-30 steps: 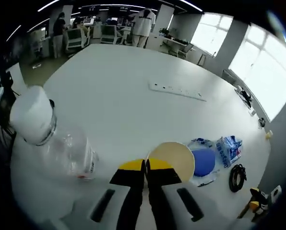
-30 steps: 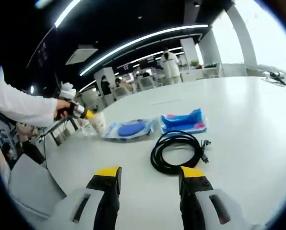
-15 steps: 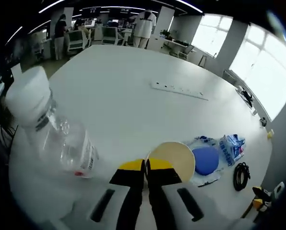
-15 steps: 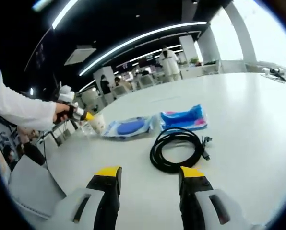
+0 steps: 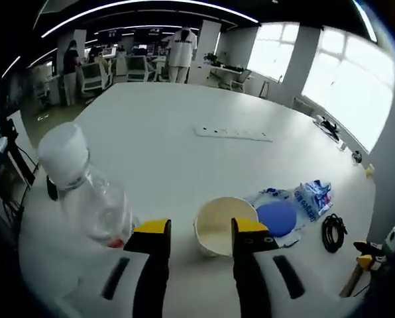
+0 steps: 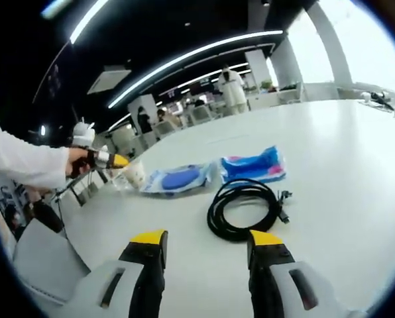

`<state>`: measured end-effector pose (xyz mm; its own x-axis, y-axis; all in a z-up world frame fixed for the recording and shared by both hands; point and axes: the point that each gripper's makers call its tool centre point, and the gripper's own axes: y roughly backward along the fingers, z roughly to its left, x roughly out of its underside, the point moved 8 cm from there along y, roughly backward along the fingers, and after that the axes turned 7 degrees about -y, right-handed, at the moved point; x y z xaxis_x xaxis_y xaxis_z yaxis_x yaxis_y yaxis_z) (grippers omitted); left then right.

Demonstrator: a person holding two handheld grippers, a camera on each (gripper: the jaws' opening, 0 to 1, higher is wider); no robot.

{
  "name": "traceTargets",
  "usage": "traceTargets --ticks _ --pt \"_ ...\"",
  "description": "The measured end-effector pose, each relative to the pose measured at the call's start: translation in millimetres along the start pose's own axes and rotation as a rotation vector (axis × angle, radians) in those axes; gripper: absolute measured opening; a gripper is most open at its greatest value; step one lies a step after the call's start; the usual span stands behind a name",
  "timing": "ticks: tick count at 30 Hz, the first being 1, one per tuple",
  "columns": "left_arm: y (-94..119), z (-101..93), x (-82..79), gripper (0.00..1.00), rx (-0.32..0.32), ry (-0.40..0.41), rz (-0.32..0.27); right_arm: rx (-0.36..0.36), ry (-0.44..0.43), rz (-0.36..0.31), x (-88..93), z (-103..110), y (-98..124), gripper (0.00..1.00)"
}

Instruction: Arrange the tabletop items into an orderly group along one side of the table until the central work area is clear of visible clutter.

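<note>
Desk [image 5: 164,142] white, smooth, broad. Left claw [image 5: 199,233] parted, empty, jaws just short of a round cream paper cup [image 5: 223,225]. Clear plastic bottle [image 5: 85,192], white cap, stands just left of it. Crinkled blue pouches [image 5: 297,209] right of the cup. Right claw [image 6: 207,243] spread wide, empty, above bare desk; coiled black cable [image 6: 245,207] lies just ahead.

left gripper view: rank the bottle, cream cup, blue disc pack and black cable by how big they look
1. clear bottle, largest, though nearest the camera
2. cream cup
3. blue disc pack
4. black cable, smallest, but farthest
</note>
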<state>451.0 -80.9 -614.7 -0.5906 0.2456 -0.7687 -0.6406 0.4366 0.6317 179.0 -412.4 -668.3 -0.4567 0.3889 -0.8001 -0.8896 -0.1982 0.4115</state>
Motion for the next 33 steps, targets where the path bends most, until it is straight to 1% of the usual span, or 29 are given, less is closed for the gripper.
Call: traceTargets --ticks 3,4,7,10,13,14,17,20,22,24,28,31,33 --pt "9.0 -5.3 0.1 0.4 0.03 -0.011 -0.039 -0.001 0.0 0.0 -0.3 0.5 0.1 0.48" --pt "13.4 -7.5 1.0 0.42 0.037 -0.013 -0.056 -0.002 0.001 -0.001 -0.5 1.0 0.2 0.48" --pt "21.8 -11.7 5.2 0.48 0.048 -0.025 -0.082 -0.006 0.004 -0.004 -0.9 4.5 1.4 0.49" --pt "31.8 -16.1 10.0 0.51 0.063 -0.075 -0.106 -0.009 0.007 -0.003 -0.4 6.2 3.3 0.49" --pt "41.9 -18.3 12.7 0.55 0.065 -0.123 -0.13 0.001 -0.004 -0.005 -0.1 4.8 7.9 0.49" --pt "44.8 -18.9 14.4 0.55 0.068 -0.12 -0.128 0.005 -0.006 -0.005 0.2 4.2 9.4 0.49" --pt "54.6 -17.8 14.0 0.56 0.09 -0.119 -0.149 0.013 -0.001 0.002 2.5 3.5 15.5 0.49" --pt "63.5 -14.9 13.2 0.57 0.085 -0.158 -0.164 0.029 -0.008 -0.005 3.4 1.1 21.7 0.5" --pt "68.0 -12.2 13.6 0.57 0.086 -0.162 -0.172 0.04 -0.012 -0.006 5.2 -0.4 25.0 0.5" --pt "69.4 -9.1 13.8 0.57 0.085 -0.161 -0.177 0.049 0.002 0.005 7.8 -0.3 26.8 0.5" --pt "72.4 -3.1 14.8 0.57 0.073 -0.153 -0.183 0.048 -0.001 0.013 10.4 1.8 26.8 0.5" --pt "75.2 -1.8 14.2 0.57 0.066 -0.171 -0.185 0.047 -0.002 0.02 10.6 3.3 25.3 0.49" --pt "78.8 0.2 12.1 0.57 0.064 -0.169 -0.195 0.045 0.004 0.021 9.3 5.5 23.7 0.49"
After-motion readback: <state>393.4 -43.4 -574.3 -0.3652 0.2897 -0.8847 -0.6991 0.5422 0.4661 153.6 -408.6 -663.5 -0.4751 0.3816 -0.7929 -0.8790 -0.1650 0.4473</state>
